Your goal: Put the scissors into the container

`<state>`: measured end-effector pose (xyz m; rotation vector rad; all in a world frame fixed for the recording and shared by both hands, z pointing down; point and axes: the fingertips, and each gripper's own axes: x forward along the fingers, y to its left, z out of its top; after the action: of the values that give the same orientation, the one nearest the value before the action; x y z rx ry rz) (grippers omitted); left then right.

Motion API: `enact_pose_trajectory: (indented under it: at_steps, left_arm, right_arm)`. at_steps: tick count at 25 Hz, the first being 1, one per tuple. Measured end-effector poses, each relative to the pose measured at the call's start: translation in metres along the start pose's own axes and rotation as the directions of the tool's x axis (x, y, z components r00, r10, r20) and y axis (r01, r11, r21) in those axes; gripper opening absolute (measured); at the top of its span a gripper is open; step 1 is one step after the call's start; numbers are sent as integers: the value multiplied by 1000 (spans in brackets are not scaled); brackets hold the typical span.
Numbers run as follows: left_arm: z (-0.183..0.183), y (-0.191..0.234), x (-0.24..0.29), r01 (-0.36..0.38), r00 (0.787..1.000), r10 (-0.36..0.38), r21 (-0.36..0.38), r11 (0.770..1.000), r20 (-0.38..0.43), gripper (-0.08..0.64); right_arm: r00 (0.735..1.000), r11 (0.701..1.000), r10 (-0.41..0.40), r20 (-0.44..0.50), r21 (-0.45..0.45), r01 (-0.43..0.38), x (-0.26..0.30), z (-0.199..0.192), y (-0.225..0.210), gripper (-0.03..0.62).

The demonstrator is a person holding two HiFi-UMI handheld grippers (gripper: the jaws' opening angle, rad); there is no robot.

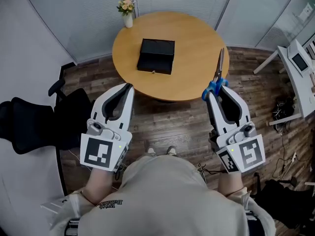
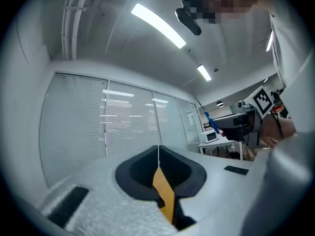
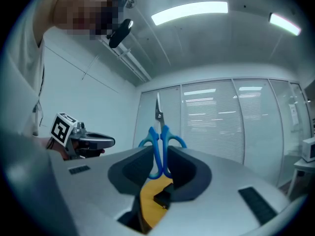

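Blue-handled scissors (image 1: 217,77) stand upright in my right gripper (image 1: 217,90), which is shut on their handles; the blades point out over the table's right edge. In the right gripper view the scissors (image 3: 160,141) rise from between the jaws. The container, a black box (image 1: 156,56), sits closed near the middle of the round wooden table (image 1: 197,43), well ahead and left of the scissors. My left gripper (image 1: 128,86) hovers at the table's near left edge, shut with nothing in it; its jaws (image 2: 158,157) meet in the left gripper view.
A small vase of flowers (image 1: 127,11) stands at the table's far left edge. A black office chair (image 1: 34,122) is on the left and a white desk (image 1: 298,65) on the right. Cables (image 1: 285,107) lie on the wood floor.
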<state>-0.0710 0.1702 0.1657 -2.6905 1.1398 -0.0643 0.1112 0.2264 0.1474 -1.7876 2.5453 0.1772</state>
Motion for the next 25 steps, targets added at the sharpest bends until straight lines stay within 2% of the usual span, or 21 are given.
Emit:
enact_pose_trajectory:
  at_steps: [9, 14, 25]
  left_arm:
    - [-2, -18, 12, -8, 999, 8, -1, 1000, -37, 28]
    - [-5, -28, 17, -18, 998, 17, -26, 1000, -57, 28]
    - [-13, -42, 33, -83, 993, 83, 5, 997, -84, 28]
  right_arm:
    - [999, 999, 33, -12, 2, -33, -3, -6, -14, 98]
    - [999, 999, 51, -17, 6, -51, -2, -13, -23, 98]
    - [996, 996, 82, -23, 38, -81, -7, -27, -63, 98]
